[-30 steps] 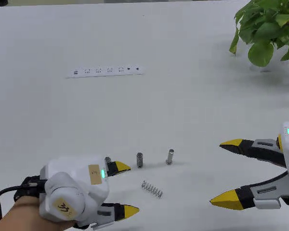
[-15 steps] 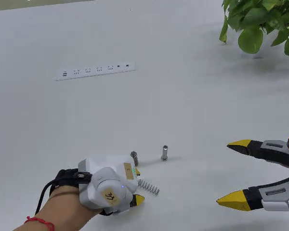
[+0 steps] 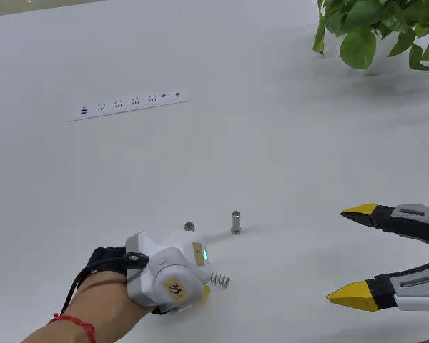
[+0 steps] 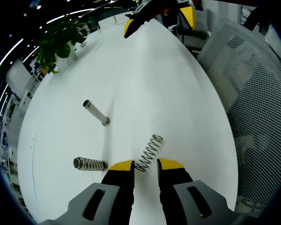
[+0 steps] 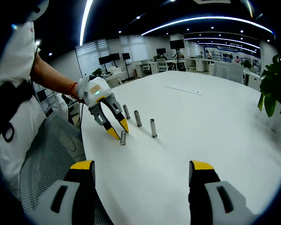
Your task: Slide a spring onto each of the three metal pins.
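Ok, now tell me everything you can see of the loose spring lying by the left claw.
The loose silver wire coil spring is slim, with open, even coils, seemingly undeformed. It lies flat on the white table, on no pin, pointing away from the left claw. Its near end sits between the claw's yellow tips, which stand slightly apart; whether they touch it can't be told.

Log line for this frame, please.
left gripper: open, tips astride loose spring | right gripper: open, empty | bare pin: one | sprung pins: two
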Demonstrator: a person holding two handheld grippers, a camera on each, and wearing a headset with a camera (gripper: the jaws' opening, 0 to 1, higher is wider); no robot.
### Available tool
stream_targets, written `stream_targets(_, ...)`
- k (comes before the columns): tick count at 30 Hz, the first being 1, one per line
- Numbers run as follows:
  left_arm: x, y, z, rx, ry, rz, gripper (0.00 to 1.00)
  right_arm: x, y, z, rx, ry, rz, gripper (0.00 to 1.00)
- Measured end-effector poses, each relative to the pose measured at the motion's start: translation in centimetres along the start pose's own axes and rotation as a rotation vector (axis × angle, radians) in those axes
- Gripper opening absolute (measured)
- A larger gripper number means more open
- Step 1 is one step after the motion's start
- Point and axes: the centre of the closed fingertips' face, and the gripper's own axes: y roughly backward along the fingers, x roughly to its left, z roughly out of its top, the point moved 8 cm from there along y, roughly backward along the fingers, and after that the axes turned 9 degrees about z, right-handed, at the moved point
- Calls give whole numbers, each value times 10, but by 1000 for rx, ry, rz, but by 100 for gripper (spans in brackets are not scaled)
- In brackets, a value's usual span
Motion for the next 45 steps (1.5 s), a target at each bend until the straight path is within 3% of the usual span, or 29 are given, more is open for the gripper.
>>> stream_targets(16, -9, 3, -4, 42, 54, 25, 11, 3, -11, -8, -30, 56, 20, 87)
stream_targets(31, -15, 8, -10, 32, 124, 29, 11, 3, -16, -6, -37, 56, 21, 86)
stream_targets(45, -27, 22, -7, -38, 205, 45, 10, 10, -23, 3, -33, 69, 33, 83)
